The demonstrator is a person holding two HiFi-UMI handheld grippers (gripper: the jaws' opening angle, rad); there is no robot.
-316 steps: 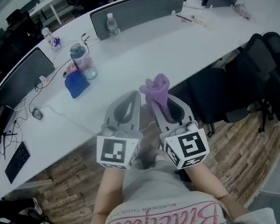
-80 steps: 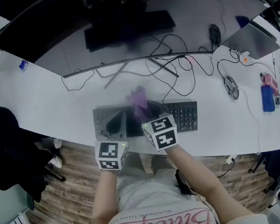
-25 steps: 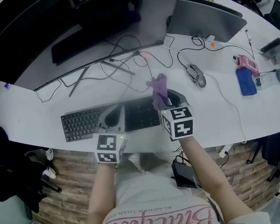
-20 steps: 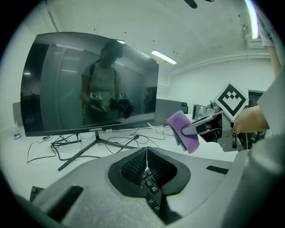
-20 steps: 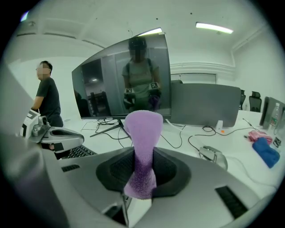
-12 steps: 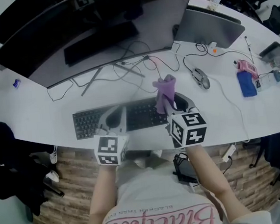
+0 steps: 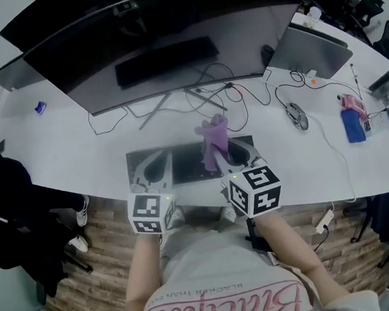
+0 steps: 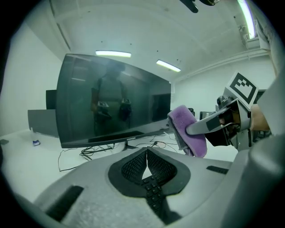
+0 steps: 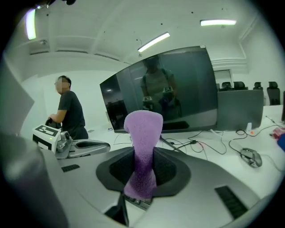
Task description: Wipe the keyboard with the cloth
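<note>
Your right tool [image 7: 216, 157] is clamped on the purple cloth [image 7: 213, 137], which stands up out of the jaw tips as a folded tuft. The keyboard [image 7: 185, 166] lies on the white bench [image 7: 78, 156] in front of the curved monitor [image 7: 164, 48], directly under both tools. The cloth hangs over the keyboard's right half, but no view shows whether it touches the keys. Your left tool [image 7: 156, 167] is closed with nothing in it, its pads meeting at the tips, over the keyboard's left half.

In the head view the two tools cover much of the keyboard, so only its middle strip and edges show. Each gripper view shows a few keys through the gap behind its own pads. Only the right gripper view shows a person [image 9: 70, 111] in a dark shirt beyond the left tool.
</note>
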